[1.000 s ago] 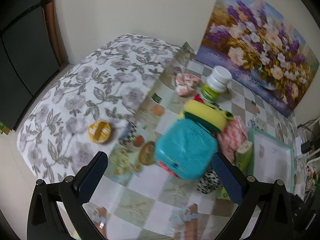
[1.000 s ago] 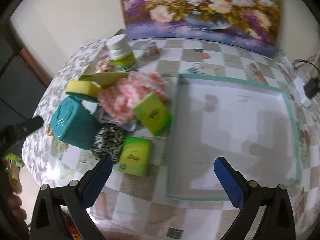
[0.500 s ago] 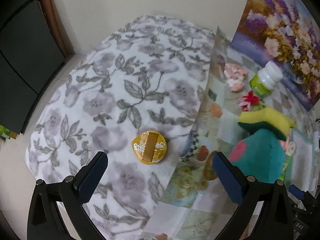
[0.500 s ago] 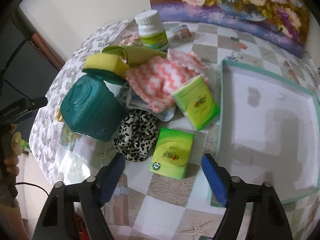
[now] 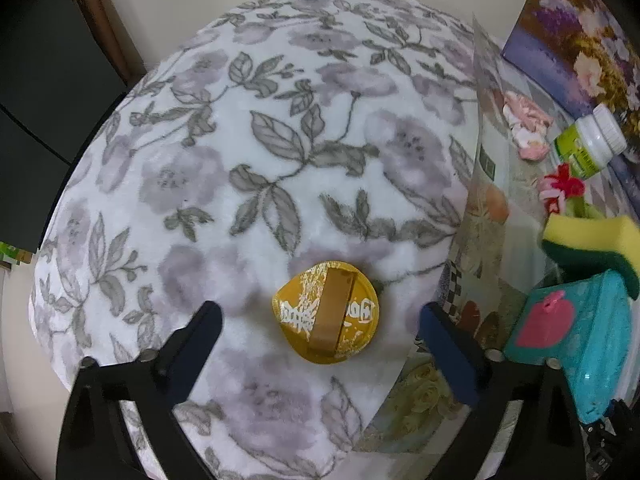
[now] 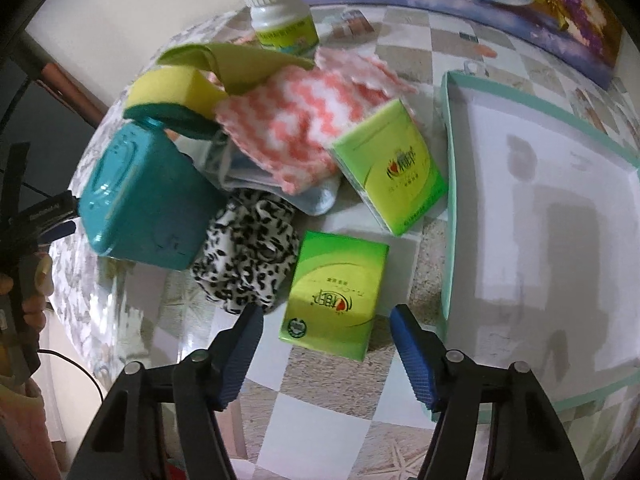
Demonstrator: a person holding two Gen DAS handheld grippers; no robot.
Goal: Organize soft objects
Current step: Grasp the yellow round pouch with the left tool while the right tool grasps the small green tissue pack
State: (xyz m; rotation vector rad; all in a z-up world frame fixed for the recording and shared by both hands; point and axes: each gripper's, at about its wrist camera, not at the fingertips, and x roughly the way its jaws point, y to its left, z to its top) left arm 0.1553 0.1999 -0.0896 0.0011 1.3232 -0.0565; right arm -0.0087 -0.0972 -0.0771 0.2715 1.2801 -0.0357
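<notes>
Left tongs: my left gripper (image 5: 320, 332) stood wide and held nothing; its jaws had just been closing a little, with the yellow round packet (image 5: 326, 312) lying between them, not yet pressed.
Right tongs: my right gripper (image 6: 326, 336) had narrowed to a middle gap, jaws just closing, straddling the near end of the lower green tissue pack (image 6: 336, 296) without visibly pinching it.
What changed: a second earlier the left view looked across the pile at the teal box (image 5: 576, 336); now it looked down on the packet on the floral blanket (image 5: 240, 160). The right view had swung from the tray (image 6: 448, 184) to the tissue pack.
Meaning for the task: I judged both hands were committing to picks, nothing sorted yet; the tray was bare.
Task things: second tissue pack (image 6: 390, 168), pink-white cloth (image 6: 304, 120), leopard scrunchie (image 6: 248, 256) and sponge (image 6: 172, 96) sat heaped left of the tray.
Edges: the tray wall ran just beside the right jaw; the scrunchie nearly touched the left one.
Open room: clear blanket all round the packet; bare checked tabletop (image 6: 320, 408) near me.
</notes>
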